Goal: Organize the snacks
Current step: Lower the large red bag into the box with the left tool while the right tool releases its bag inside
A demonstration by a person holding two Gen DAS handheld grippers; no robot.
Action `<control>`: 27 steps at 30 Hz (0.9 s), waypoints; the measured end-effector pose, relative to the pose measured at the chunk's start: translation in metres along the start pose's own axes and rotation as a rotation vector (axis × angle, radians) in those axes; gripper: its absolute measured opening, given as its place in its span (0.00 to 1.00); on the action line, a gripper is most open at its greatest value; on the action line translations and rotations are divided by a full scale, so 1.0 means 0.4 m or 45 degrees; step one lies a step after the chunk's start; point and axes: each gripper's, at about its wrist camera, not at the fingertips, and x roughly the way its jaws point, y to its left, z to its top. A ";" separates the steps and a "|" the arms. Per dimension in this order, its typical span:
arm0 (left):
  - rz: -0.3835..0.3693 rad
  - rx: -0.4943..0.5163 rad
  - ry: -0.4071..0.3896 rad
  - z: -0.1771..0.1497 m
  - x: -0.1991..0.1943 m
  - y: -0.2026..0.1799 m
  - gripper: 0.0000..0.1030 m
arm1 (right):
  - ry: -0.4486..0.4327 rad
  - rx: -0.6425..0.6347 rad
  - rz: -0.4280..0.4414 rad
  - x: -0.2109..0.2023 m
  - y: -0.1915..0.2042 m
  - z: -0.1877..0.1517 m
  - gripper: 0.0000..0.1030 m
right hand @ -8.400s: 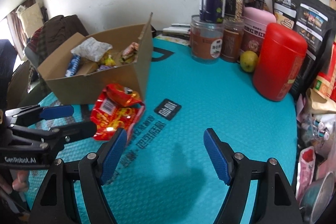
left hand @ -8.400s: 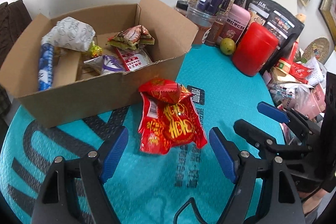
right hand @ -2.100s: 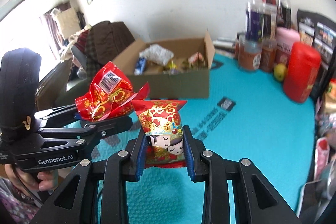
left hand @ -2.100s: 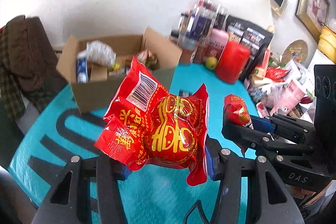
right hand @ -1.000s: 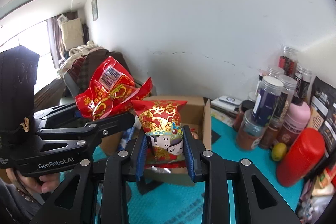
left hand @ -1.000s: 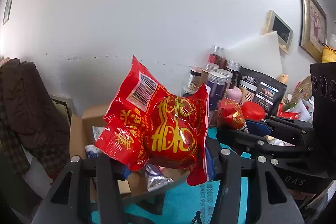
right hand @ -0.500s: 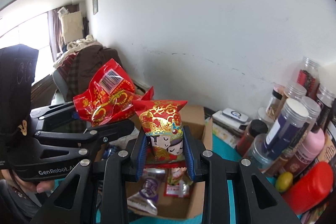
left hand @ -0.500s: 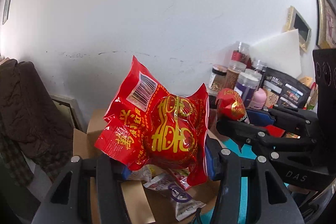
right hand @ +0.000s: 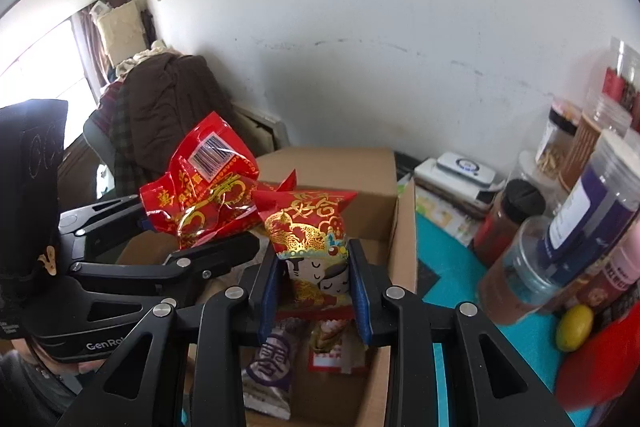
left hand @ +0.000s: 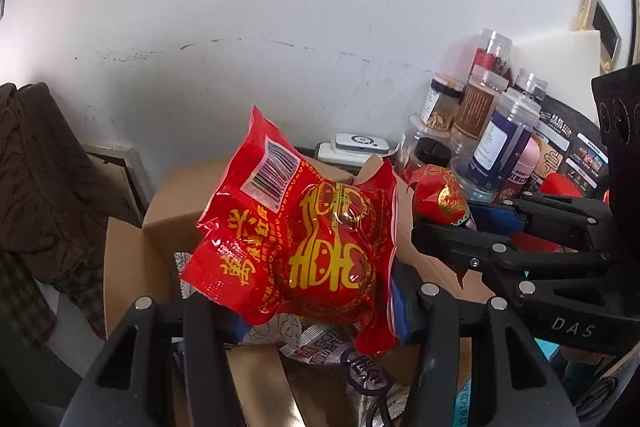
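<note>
left tool (left hand: 316, 307) clamps a large red snack bag (left hand: 304, 247); right tool (right hand: 316, 291) pinches a small red packet (right hand: 310, 239), both above the cardboard box (right hand: 404, 267). only the right view shows the lemon (right hand: 575, 327); box contents are mostly hidden.

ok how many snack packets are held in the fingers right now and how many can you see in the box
held: 2 (large red packet, small red packet)
showing in the box: 3 (white floral packet, silver packet with purple logo, red-labelled packet); more may be hidden
total: 5
</note>
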 end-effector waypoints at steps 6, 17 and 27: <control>0.025 0.027 0.067 -0.001 0.038 -0.001 0.50 | 0.061 0.000 -0.029 0.035 -0.008 -0.003 0.30; 0.088 0.056 0.221 -0.032 0.107 0.015 0.50 | 0.186 -0.012 -0.030 0.109 0.000 -0.026 0.30; 0.136 0.101 0.286 -0.043 0.136 0.014 0.50 | 0.235 -0.022 -0.104 0.144 -0.002 -0.044 0.30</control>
